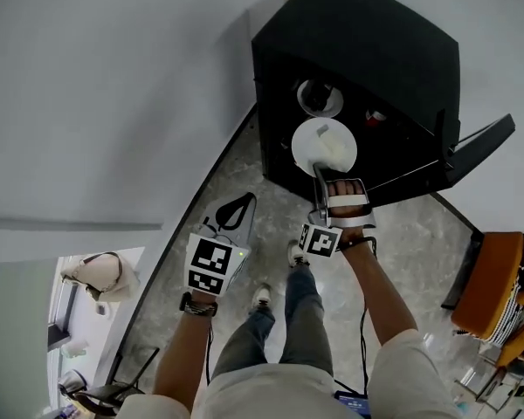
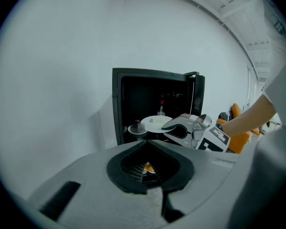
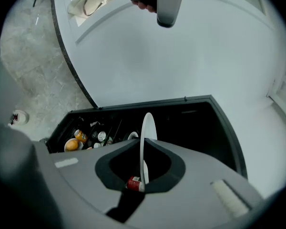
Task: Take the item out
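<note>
My right tool is clamped tight on the rim of a thin, round white plate. Left tool is closed, empty.

Upper right of the head view: black box-shaped cabinet, interior dark. At its opening, white round plate, plain, no pattern. Right gripper and left gripper: pale grey shells, black jaw linings, each bearing a cube of black-and-white square markers. Stone floor, lower centre: grey, mottled with pale veining. Wall, upper left: plain white. Orange padded chair, right edge. Trousers, bottom centre: dark blue.
</note>
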The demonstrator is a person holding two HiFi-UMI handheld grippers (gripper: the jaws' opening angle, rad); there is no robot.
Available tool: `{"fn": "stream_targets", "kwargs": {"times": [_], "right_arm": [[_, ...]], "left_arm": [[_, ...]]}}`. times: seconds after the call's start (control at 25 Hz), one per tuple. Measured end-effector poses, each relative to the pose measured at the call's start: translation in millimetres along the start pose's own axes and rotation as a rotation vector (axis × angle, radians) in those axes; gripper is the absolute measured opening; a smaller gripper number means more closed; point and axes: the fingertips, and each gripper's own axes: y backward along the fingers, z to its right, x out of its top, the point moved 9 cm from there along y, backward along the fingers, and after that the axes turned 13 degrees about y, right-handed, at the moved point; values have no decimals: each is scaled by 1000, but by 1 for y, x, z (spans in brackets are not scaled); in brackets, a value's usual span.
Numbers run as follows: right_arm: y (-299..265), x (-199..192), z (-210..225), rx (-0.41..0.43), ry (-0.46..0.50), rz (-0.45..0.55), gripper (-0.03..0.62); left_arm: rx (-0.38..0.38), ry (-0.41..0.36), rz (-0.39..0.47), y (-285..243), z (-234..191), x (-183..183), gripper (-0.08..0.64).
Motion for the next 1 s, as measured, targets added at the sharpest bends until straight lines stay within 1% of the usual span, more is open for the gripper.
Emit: {"fn": "stream_targets", "kwargs": {"times": [0.24,0.48,0.6,0.72,0.88,1.0], "right_arm": [[61,22,38,-31,7,30,25],[118,42,75,-42,6,79,25],[146,54,97,-40,17,81,25],[178,67,116,-42,9,73,28],[210,70,137,-64,8,72,28],[233,75,151,-72,20,86,28]], "left_arm": [[-25,-66,51,41,27,17,5],[-35,-75,112,86,42,29,5],[-40,-90,145,111,45,37,5],[-53,-116,175,143,52,43,5],[-69,-138,211,167,66,51,5],[-68,-149,240,185,71,54,5]]}}
